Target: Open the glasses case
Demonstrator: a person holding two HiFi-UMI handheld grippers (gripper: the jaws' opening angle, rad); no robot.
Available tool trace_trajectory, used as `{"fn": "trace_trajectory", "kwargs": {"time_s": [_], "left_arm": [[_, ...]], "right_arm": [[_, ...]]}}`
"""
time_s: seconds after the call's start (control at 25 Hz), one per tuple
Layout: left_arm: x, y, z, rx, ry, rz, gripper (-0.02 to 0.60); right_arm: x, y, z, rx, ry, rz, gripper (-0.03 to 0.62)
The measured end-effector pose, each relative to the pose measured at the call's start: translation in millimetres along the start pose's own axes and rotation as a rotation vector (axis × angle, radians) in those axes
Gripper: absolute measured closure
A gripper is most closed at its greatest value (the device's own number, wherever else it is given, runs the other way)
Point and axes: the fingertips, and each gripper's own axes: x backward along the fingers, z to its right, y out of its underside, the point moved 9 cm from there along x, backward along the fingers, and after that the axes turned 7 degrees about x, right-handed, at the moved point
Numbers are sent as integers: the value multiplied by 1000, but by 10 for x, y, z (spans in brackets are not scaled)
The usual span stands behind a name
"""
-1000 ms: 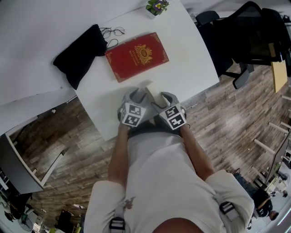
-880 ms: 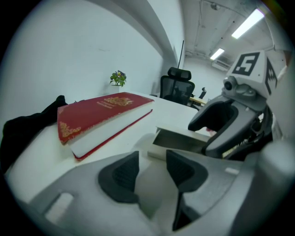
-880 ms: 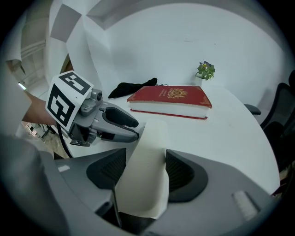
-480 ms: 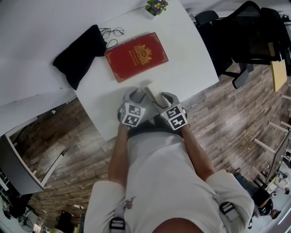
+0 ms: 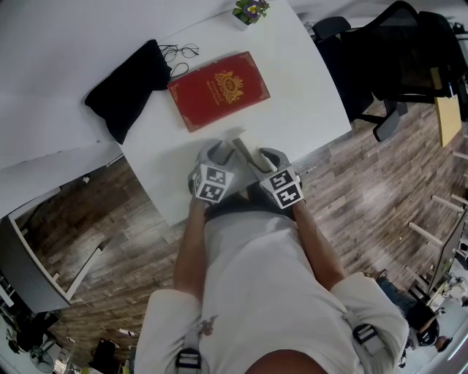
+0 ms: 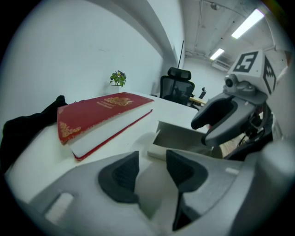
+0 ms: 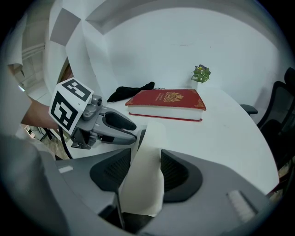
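The white glasses case lies near the table's front edge, between my two grippers. Its lid stands lifted, and the grey inside shows in the left gripper view. My left gripper is shut on the case's white body, which fills the gap between its pads. My right gripper has just been closing, with the cream lid flap between its pads, touching both. In the head view the left gripper and the right gripper sit side by side at the case.
A red book lies behind the case. Further back are a black pouch, a pair of glasses and a small potted plant. A black office chair stands to the table's right. The table edge is close.
The right gripper has edged slightly to the right with the flap, and the lid stands a little more upright. The left gripper has not moved.
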Motion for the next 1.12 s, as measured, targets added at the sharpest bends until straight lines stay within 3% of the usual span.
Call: {"fn": "trace_trajectory", "kwargs": {"time_s": [1.12], "left_arm": [[7, -6, 19, -1, -1, -4, 396]], "right_arm": [[137, 10, 71, -41, 16, 31, 468]]}}
